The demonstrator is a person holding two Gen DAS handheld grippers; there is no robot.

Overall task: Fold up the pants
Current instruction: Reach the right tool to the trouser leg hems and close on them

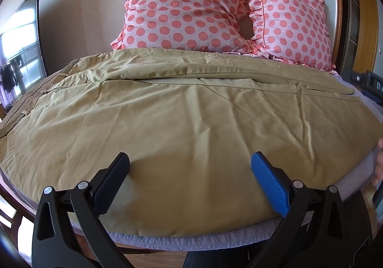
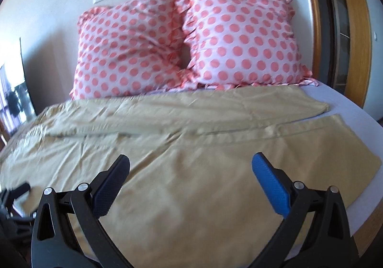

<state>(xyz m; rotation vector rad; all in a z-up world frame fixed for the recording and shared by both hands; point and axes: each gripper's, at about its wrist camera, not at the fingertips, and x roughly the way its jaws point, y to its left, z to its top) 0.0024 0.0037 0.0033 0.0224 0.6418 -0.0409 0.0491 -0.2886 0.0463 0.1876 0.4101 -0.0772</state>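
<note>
Tan pants (image 1: pixel 182 110) lie spread flat across the bed, waistband and zipper (image 1: pixel 43 92) at the left, legs running right. In the right wrist view the pants (image 2: pixel 191 148) show their two leg ends (image 2: pixel 318 105) apart at the right. My left gripper (image 1: pixel 190 160) is open and empty, hovering over the near leg by the bed's front edge. My right gripper (image 2: pixel 190 162) is open and empty above the near leg. Part of the right gripper shows at the far right of the left wrist view (image 1: pixel 369 81).
Two pink polka-dot pillows (image 1: pixel 184 7) (image 2: pixel 241 38) lean on the wall at the head of the bed. A lilac sheet (image 2: pixel 349 112) covers the mattress. The bed's wooden edge (image 1: pixel 153 259) is just below. A wooden door frame (image 2: pixel 318 28) stands at the right.
</note>
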